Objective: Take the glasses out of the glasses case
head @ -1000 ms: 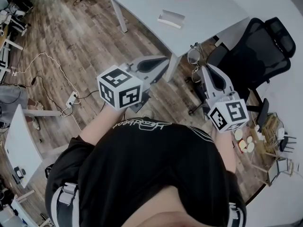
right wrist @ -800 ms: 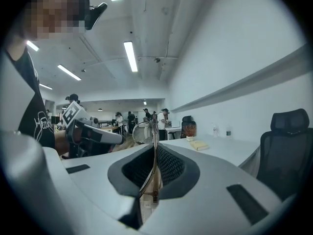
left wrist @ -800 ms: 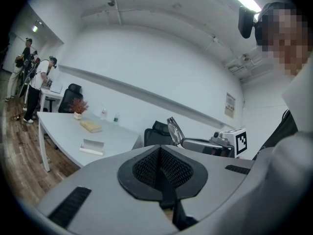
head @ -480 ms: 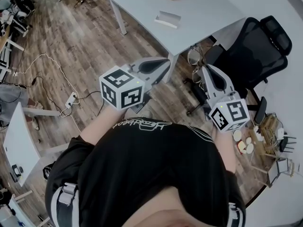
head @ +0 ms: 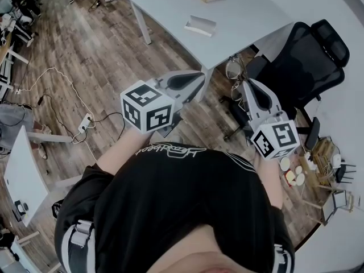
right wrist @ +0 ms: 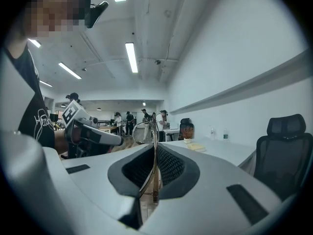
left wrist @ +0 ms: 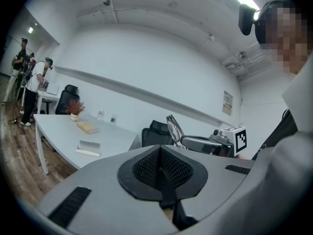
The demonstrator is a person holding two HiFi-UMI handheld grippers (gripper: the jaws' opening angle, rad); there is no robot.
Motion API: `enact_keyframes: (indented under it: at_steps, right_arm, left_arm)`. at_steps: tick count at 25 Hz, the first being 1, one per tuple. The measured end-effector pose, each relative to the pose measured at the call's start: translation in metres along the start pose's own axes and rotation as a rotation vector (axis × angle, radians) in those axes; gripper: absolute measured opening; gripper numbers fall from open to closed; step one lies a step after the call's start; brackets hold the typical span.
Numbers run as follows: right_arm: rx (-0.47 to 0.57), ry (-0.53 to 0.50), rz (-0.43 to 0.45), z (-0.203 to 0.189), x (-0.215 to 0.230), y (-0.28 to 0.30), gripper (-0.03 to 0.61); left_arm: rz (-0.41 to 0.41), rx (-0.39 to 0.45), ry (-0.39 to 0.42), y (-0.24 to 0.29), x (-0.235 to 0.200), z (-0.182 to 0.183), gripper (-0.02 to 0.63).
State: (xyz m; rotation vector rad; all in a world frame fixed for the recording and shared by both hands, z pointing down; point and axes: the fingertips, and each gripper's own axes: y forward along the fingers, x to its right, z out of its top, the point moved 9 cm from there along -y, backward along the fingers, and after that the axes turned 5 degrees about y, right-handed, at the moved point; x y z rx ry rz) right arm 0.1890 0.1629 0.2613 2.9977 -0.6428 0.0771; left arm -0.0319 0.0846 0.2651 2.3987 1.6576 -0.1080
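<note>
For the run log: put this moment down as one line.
left gripper: shut, empty | right gripper: shut on glasses | both held over the floor, off the table | grey box lies on table

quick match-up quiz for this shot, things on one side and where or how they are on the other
Things:
1. glasses
2. glasses case
3. left gripper
4. office chair

Place or state:
a. lying on the grey table
b. shut, nothing between the jaws
c. black, standing beside the table
d. clamped in the right gripper

Pairs: 1-d, 2-a, 3-b, 4-c
</note>
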Motion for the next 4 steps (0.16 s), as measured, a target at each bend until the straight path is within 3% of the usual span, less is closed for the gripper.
enact_keyframes:
  at_steps: [4]
  right_arm:
    - [-0.005, 0.008, -0.005, -0.0036, 0.0046, 0.004, 0.021]
  left_arm:
    - [-0.002, -0.003, -0.003, 0.0042, -0.0054, -0.001, 0.008]
